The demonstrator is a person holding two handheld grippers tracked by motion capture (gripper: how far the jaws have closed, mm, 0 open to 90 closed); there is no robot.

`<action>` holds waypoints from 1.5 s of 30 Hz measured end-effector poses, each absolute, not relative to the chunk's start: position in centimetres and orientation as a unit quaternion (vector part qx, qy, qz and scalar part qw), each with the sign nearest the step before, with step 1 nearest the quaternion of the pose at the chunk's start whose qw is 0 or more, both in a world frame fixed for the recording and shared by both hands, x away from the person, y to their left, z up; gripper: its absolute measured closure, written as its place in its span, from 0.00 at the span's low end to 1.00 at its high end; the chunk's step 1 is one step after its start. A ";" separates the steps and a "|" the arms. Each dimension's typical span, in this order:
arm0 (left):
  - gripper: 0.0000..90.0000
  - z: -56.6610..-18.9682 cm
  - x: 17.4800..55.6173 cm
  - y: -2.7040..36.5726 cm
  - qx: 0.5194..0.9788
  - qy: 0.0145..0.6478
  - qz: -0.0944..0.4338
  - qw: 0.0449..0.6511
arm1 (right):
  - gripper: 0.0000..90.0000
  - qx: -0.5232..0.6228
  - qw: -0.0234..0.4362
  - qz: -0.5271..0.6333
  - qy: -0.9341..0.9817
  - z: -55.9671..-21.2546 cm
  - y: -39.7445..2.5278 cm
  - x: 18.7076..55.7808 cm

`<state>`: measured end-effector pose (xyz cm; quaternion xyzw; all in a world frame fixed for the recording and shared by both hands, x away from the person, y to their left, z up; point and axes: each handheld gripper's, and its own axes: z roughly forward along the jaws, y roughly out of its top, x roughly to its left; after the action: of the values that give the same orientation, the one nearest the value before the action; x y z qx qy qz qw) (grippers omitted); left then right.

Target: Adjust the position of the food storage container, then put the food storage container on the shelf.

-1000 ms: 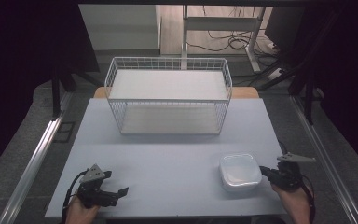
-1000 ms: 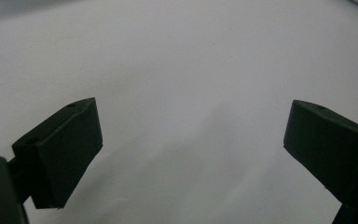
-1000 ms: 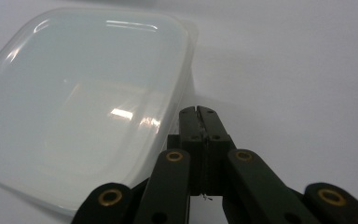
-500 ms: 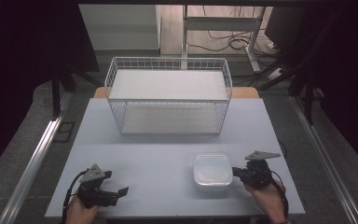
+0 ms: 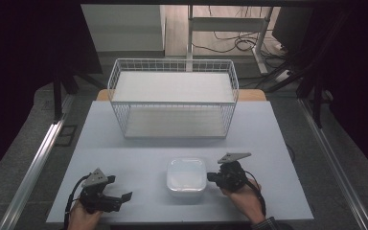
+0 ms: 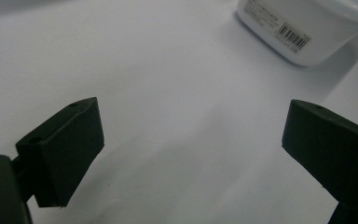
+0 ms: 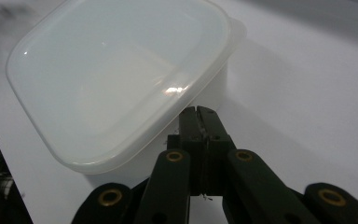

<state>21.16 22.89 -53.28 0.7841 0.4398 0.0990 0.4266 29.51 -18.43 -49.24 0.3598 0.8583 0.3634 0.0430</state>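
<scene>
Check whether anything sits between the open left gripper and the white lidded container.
Nothing visible does. Bare table lies between the left gripper and the container. The right gripper, jaws shut, is on the container's far side.

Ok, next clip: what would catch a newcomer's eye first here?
Probably the big white wire basket standing at the far middle of the table. Then the white lidded container near the front edge, with the right gripper pressed against its side, jaws shut together under the lid's rim. The left gripper rests open at the front left, apart from the container.
</scene>
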 end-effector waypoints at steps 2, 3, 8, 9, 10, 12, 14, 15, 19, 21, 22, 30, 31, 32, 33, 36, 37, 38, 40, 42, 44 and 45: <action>0.06 -53.3 21.2 22.9 0.784 0.439 0.099 0.426 | 0.99 0.355 0.041 0.364 0.860 -49.2 -17.9 29.6; 0.06 -53.3 21.1 22.9 0.784 0.439 0.099 0.427 | 0.99 0.351 0.039 0.364 0.862 -49.2 -17.5 29.6; 0.06 -53.3 21.1 22.8 0.785 0.439 0.096 0.426 | 0.98 0.330 0.057 0.361 0.870 -49.1 -16.3 29.5; 0.06 -53.3 21.1 22.7 0.787 0.438 0.093 0.425 | 0.97 0.330 0.063 0.367 0.867 -49.0 -16.6 29.5; 0.06 -53.3 21.1 22.7 0.787 0.438 0.093 0.425 | 0.97 0.330 0.063 0.367 0.867 -49.0 -16.6 29.5; 0.07 -53.3 21.1 22.6 0.790 0.435 0.092 0.422 | 0.93 0.326 0.082 0.376 0.863 -48.6 -17.3 29.3; 0.07 -53.2 21.1 22.3 0.793 0.433 0.090 0.419 | 0.86 0.320 0.099 0.385 0.860 -48.3 -18.0 29.1; 0.07 -53.2 21.0 22.2 0.796 0.430 0.092 0.416 | 0.83 0.317 0.102 0.389 0.859 -48.2 -18.3 28.9; 0.07 -53.1 20.9 21.9 0.802 0.423 0.097 0.410 | 0.55 0.307 0.119 0.388 0.861 -48.6 -19.4 28.3; 0.07 -53.1 20.9 21.9 0.802 0.422 0.097 0.412 | 0.47 0.306 0.119 0.391 0.860 -48.7 -19.6 28.3; 0.07 -53.1 20.9 21.9 0.802 0.421 0.098 0.412 | 0.39 0.304 0.117 0.393 0.860 -48.7 -19.8 28.3; 0.05 -53.3 21.0 21.9 0.806 0.419 0.105 0.406 | 0.03 0.297 0.135 0.384 0.864 -49.9 -20.4 27.8; 0.05 -53.4 21.0 21.9 0.805 0.419 0.104 0.407 | 0.01 0.294 0.133 0.376 0.868 -50.2 -20.4 27.8; 0.05 -53.4 21.0 21.9 0.805 0.419 0.104 0.407 | 0.01 0.294 0.133 0.376 0.868 -50.2 -20.4 27.8; 0.05 -53.4 21.0 21.9 0.805 0.419 0.104 0.408 | 0.01 0.295 0.132 0.377 0.868 -50.3 -20.4 27.8; 0.05 -53.4 21.0 22.0 0.802 0.422 0.101 0.410 | 0.01 0.296 0.131 0.388 0.863 -50.1 -20.5 27.8; 0.04 -53.3 21.1 22.0 0.800 0.423 0.100 0.413 | 0.01 0.297 0.131 0.390 0.862 -50.0 -20.5 27.8; 0.04 -53.3 21.1 22.0 0.800 0.423 0.100 0.413 | 0.00 0.298 0.132 0.391 0.861 -50.0 -20.5 27.9; 0.04 -53.2 21.0 22.1 0.798 0.426 0.096 0.416 | 0.00 0.301 0.129 0.393 0.859 -50.0 -20.6 28.0; 0.04 -53.0 21.0 22.0 0.797 0.425 0.096 0.418 | 0.00 0.302 0.128 0.392 0.859 -50.0 -20.4 28.0; 0.04 -53.0 21.0 21.9 0.797 0.424 0.096 0.419 | 0.00 0.301 0.129 0.392 0.860 -50.0 -20.3 28.0; 0.03 -52.9 21.0 21.8 0.798 0.423 0.096 0.419 | 0.00 0.299 0.129 0.391 0.861 -50.0 -20.3 28.0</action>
<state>20.95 21.84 -52.89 0.7978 0.4226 0.0959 0.4193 27.96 -20.30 -50.01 0.2989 0.8608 0.3913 0.1291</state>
